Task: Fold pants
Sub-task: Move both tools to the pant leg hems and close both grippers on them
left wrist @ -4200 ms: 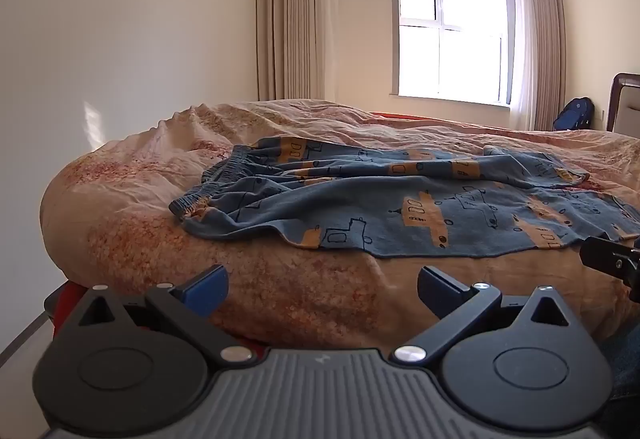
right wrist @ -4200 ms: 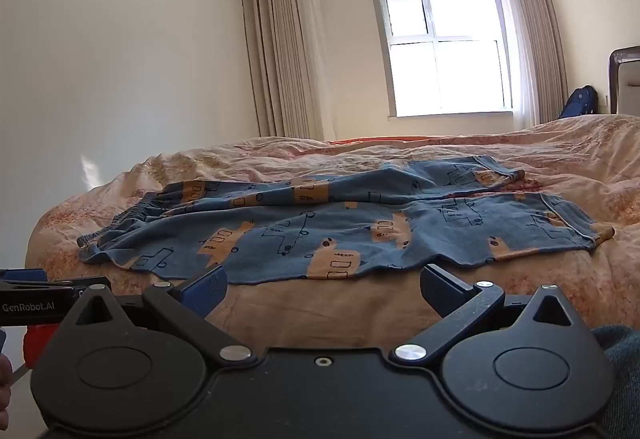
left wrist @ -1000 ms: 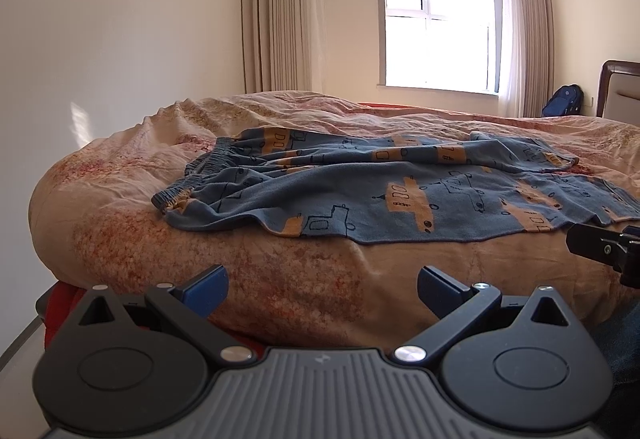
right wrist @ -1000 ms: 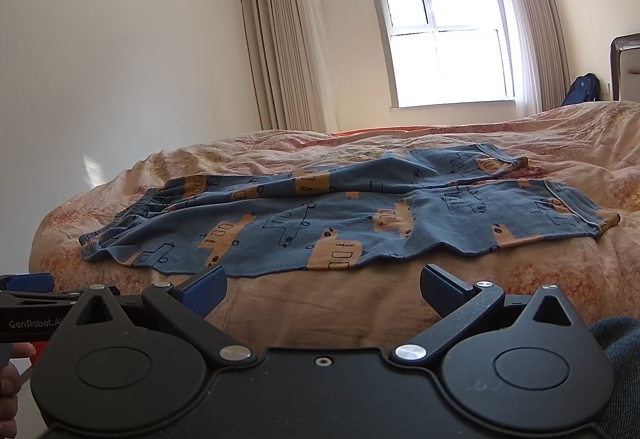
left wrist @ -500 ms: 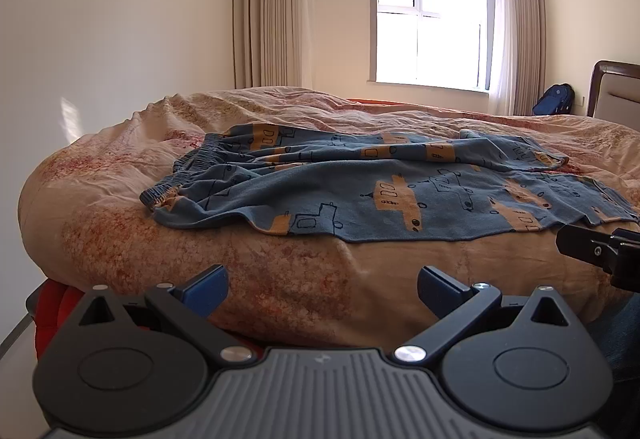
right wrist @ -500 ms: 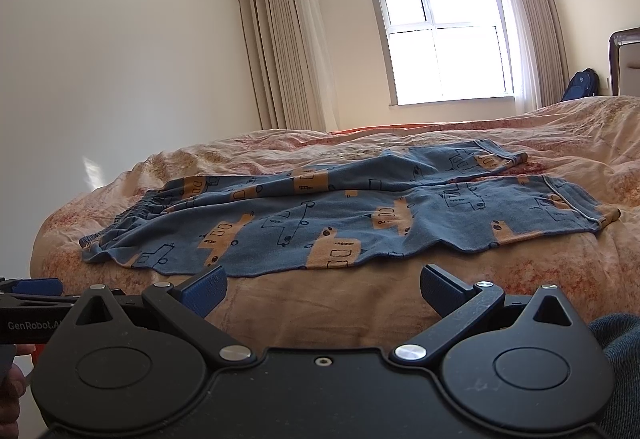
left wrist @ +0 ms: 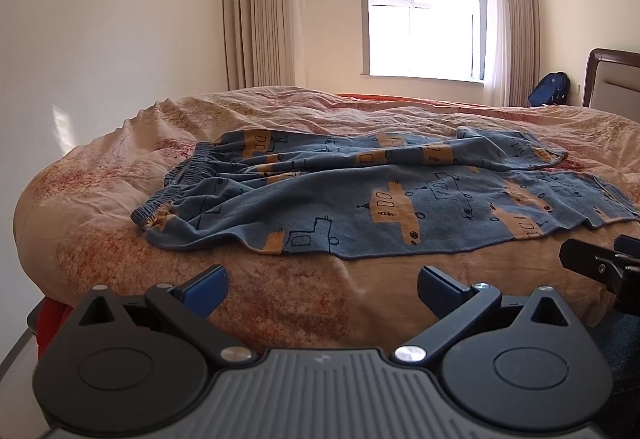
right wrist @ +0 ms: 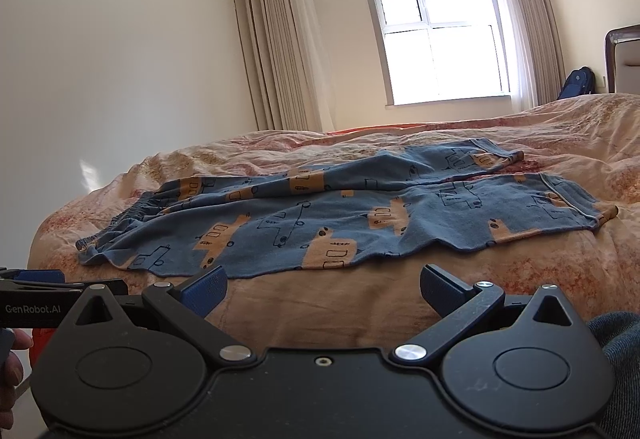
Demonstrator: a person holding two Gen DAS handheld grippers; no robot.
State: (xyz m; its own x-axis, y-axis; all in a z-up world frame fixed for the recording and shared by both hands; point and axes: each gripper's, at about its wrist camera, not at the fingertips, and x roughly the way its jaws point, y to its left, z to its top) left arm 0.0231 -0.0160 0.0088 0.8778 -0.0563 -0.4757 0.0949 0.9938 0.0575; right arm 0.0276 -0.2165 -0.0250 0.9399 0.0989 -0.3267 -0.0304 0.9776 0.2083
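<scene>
Blue pants [left wrist: 360, 195] with orange vehicle prints lie spread on the bed, elastic waistband [left wrist: 180, 183] at the left, leg cuffs at the right. The two legs lie side by side, the far one rumpled. They also show in the right wrist view [right wrist: 340, 223]. My left gripper [left wrist: 322, 289] is open and empty, short of the bed's near edge, facing the waist end. My right gripper [right wrist: 323, 289] is open and empty, short of the near edge, facing the legs.
The bed carries a peach floral duvet [left wrist: 100, 207]. A white wall stands at the left. Curtains [left wrist: 264, 7] and a window [left wrist: 420, 19] are behind. A headboard [left wrist: 612, 79] and blue backpack [left wrist: 550, 89] are at the far right. Something red [left wrist: 50, 323] sits low by the bed.
Both grippers have moved slightly closer to the bed and a little higher. The pants have not moved. Both stay open.
</scene>
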